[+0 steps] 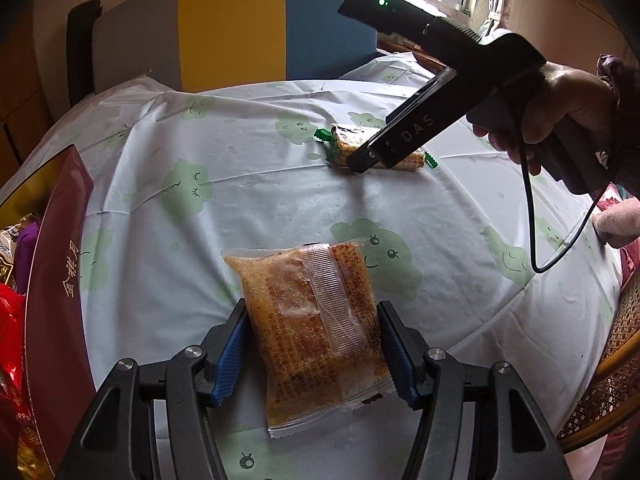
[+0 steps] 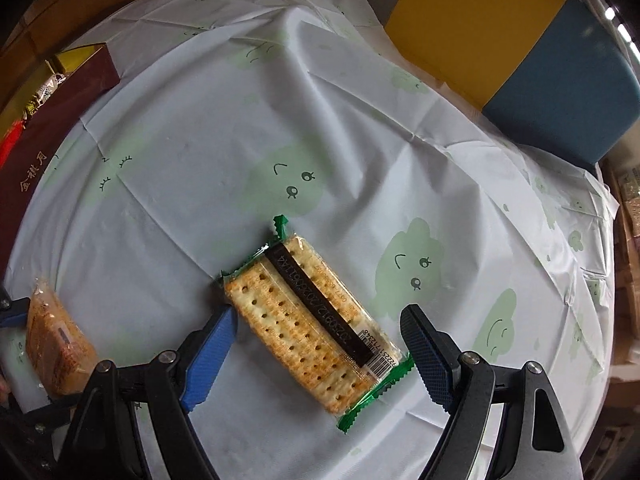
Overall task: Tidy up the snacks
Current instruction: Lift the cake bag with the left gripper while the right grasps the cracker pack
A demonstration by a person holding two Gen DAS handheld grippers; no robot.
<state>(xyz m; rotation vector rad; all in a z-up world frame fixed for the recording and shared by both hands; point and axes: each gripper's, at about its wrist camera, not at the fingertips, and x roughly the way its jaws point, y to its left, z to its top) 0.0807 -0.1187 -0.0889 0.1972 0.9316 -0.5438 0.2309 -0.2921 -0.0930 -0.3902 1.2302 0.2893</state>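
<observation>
An orange-brown snack packet (image 1: pixel 316 332) sits lengthwise between the blue pads of my left gripper (image 1: pixel 313 354), which is shut on its two long sides. The same packet (image 2: pixel 56 344) shows at the left edge of the right wrist view, with one of the left gripper's fingers (image 2: pixel 14 316) beside it. A green-edged cracker packet (image 2: pixel 316 324) lies flat and diagonal on the tablecloth. My right gripper (image 2: pixel 320 344) straddles it with jaws open and a clear gap on the right side. In the left wrist view the right gripper (image 1: pixel 370 162) points down onto the cracker packet (image 1: pixel 344 146).
A maroon gift box (image 1: pixel 60 280) holding several snack bags stands at the table's left edge. A pale cloth (image 1: pixel 200 200) with green cartoon prints covers the round table. A grey, yellow and blue chair back (image 1: pixel 232 28) is behind, a wicker chair (image 1: pixel 616 360) at right. A black cable (image 1: pixel 532 220) hangs from the right hand.
</observation>
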